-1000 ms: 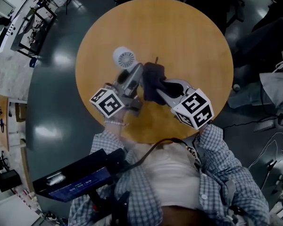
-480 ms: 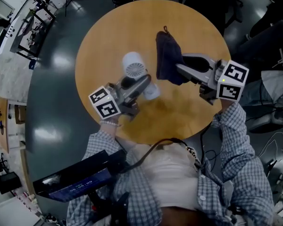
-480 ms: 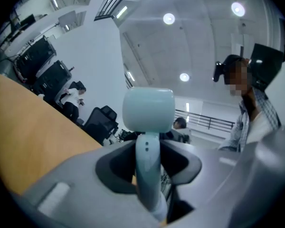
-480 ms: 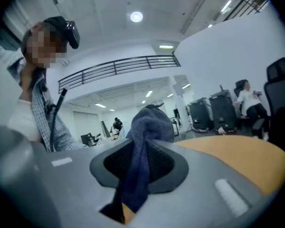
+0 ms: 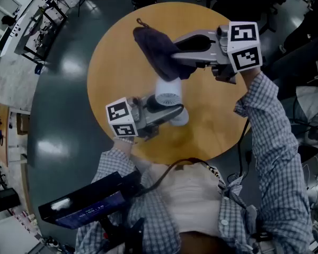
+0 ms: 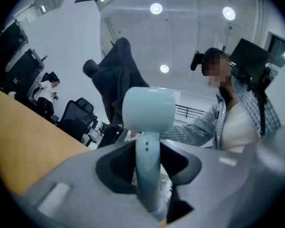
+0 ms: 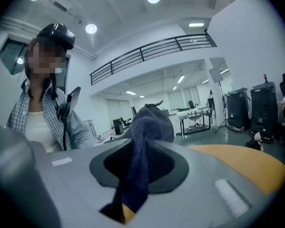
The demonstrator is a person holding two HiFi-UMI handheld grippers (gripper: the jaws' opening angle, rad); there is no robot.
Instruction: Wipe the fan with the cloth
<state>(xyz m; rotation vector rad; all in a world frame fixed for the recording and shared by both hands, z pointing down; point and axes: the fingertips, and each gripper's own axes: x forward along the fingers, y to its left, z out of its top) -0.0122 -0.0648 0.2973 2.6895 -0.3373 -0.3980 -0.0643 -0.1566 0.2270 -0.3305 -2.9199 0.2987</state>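
The left gripper (image 5: 167,112) clamps the fan (image 5: 168,91) by its stem; it looks like light, stiff plastic, best held there. The right gripper (image 5: 180,53) pinches the limp cloth (image 5: 152,45), at the fan's twelve o'clock.

The head view is dim and muted, with pale glare patches on the dark floor (image 5: 69,67). The 2 gripper views are brighter, lit by round ceiling lights (image 6: 156,8), bowed at black corners, their nearest foreground blurred.

The person wears a blue-and-white checked shirt (image 5: 265,120) over a white top (image 5: 193,194). The grey left gripper (image 5: 176,111) and grey right gripper (image 5: 170,51) each bear a black-and-white marker cube (image 5: 244,46).
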